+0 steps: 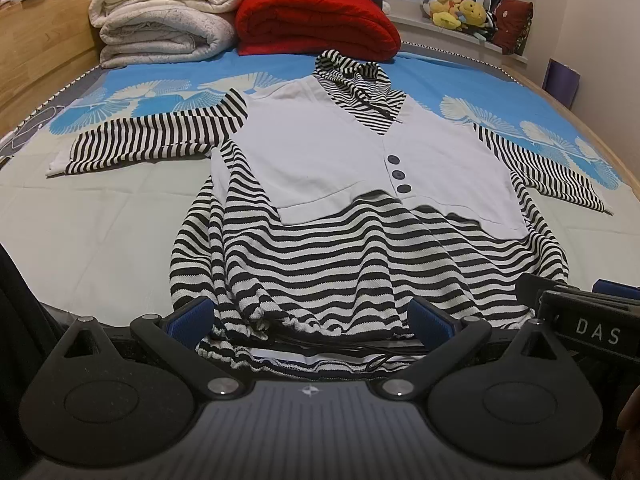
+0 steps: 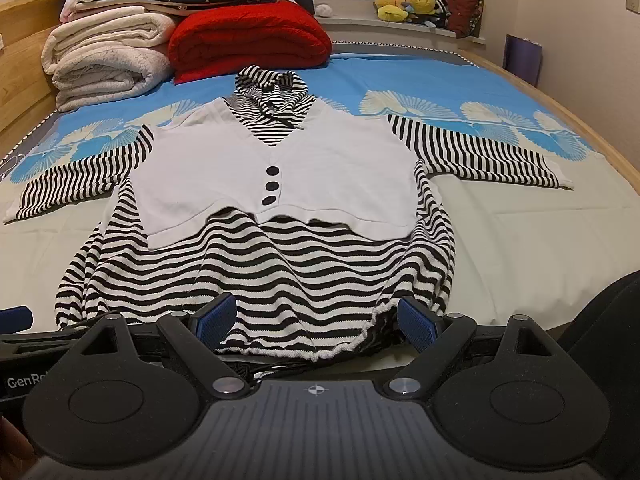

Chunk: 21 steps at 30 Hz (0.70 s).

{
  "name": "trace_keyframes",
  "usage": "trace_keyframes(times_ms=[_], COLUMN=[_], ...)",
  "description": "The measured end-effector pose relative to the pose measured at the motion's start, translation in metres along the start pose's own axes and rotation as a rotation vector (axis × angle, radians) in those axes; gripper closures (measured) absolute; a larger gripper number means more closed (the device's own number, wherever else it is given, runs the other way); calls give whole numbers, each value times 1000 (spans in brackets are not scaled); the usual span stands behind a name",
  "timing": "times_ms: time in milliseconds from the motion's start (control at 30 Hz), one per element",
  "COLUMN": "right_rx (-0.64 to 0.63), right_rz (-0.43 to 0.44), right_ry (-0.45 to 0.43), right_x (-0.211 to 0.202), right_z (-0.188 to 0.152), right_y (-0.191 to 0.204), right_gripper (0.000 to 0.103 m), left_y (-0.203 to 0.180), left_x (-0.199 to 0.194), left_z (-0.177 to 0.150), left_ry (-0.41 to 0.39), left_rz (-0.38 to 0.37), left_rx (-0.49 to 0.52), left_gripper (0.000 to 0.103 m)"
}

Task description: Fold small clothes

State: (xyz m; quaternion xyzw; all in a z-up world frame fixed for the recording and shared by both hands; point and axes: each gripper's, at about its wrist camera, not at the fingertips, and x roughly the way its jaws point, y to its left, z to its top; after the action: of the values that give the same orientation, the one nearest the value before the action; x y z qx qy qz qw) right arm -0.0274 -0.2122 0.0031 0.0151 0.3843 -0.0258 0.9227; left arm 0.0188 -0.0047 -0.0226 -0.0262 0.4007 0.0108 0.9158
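Behind striped top, red quilt, white blankets, plush toys

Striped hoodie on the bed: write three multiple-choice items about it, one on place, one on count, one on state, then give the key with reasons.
1. Where does the red blanket lie relative to the striped hoodie?
A. beyond its hood
B. on its right sleeve
C. under its hem

2. How many dark buttons show on the white front panel?
A. one
B. three
C. five

3. How do the sleeves lie?
A. folded across the chest
B. tucked under the body
C. spread out to both sides

Key:
1 A: the blanket sits at the far end of the bed, past the hood.
2 B: three buttons run in a short line down the panel's middle.
3 C: each sleeve stretches flat outward; the left gripper and right gripper are open at the hem, so no fold has begun.
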Motion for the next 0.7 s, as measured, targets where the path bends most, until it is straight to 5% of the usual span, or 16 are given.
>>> trace_keyframes(times_ms=[433, 700], right_rx=[16, 82], right_rz=[-2, -1], right_ry=[-8, -84], right_x=[-1, -10], right_z=[2, 9], right_y=[-2, -13], right_gripper=[15, 16], left_y=[-3, 12], left_x=[-4, -9], left_z=[15, 132], left_ry=[-42, -303], left_rz=[15, -49], left_rx=[24, 69], left_gripper=[1, 15])
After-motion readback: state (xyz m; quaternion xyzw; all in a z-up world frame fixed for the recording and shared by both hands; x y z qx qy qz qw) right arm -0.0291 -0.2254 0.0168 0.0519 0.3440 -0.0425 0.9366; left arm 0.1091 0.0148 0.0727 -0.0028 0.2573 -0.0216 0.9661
